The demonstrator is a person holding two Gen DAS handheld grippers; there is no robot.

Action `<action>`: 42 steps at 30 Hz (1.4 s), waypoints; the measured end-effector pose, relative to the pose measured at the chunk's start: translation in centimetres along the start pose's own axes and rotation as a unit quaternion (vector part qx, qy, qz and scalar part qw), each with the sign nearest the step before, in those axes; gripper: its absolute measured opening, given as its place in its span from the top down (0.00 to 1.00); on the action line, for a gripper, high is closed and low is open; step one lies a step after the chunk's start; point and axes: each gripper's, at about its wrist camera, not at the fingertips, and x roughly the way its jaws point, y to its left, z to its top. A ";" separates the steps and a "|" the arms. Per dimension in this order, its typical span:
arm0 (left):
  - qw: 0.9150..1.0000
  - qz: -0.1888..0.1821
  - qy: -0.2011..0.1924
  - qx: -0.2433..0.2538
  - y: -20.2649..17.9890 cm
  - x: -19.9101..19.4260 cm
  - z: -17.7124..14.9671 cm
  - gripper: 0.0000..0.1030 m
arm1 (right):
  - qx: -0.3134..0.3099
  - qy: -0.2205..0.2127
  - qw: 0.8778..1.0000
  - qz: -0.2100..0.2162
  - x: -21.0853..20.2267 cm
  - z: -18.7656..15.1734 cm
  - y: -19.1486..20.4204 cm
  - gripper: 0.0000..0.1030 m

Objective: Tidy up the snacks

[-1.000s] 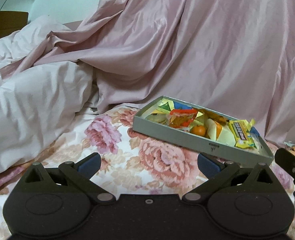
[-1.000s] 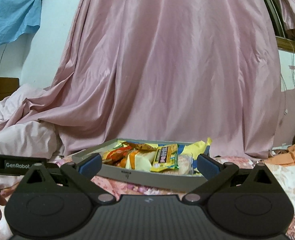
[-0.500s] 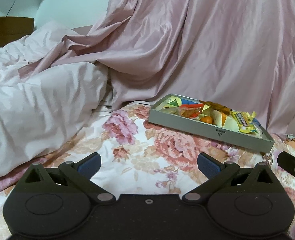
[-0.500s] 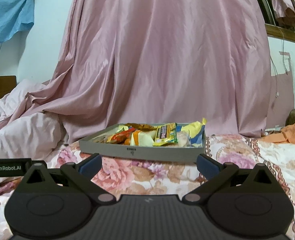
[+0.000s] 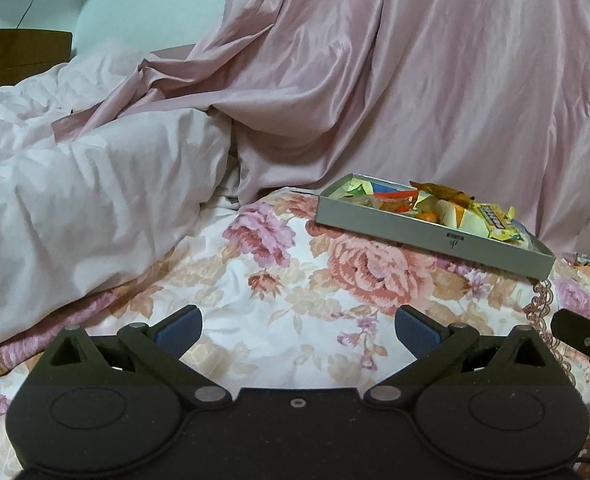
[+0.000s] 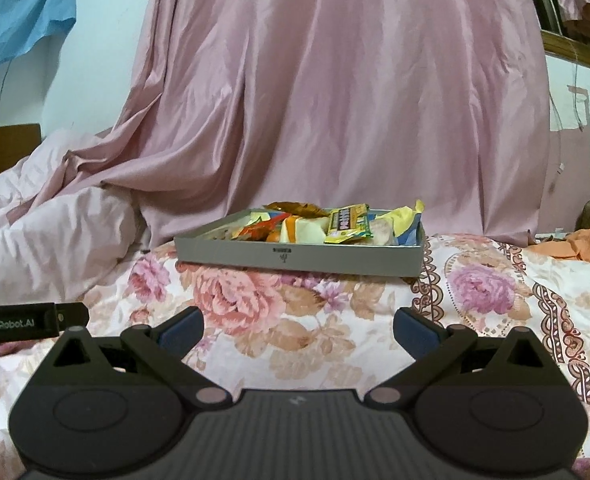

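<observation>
The left gripper (image 5: 297, 330) and right gripper (image 6: 298, 330) were held with jaws spread wide and nothing between them. The grey tray (image 6: 295, 257) of snacks (image 6: 347, 222) was seen at twelve o'clock from the right gripper and at two o'clock from the left, well apart from both. Bare floral bedspread (image 6: 295, 320) lay between, bounded by the pink curtain (image 6: 335, 100) behind the tray's far edge.

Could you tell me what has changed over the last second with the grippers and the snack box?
Both grippers pulled back from the grey box: it looks smaller and farther in each view, with more floral bedspread exposed. The left gripper and right gripper stayed open and empty. The box and its snacks kept their place; nothing was grasped or released.
</observation>
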 end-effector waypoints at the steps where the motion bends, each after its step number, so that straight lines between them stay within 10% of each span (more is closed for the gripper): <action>1: 1.000 0.000 0.000 0.000 0.1 0.0 -0.1 0.01 | -0.002 0.001 1.000 0.001 0.1 -0.1 0.1 0.00; 42: 0.999 -0.012 -0.014 0.041 0.3 -0.7 -1.5 0.01 | -0.017 0.049 0.999 0.019 1.9 -1.3 1.6 0.00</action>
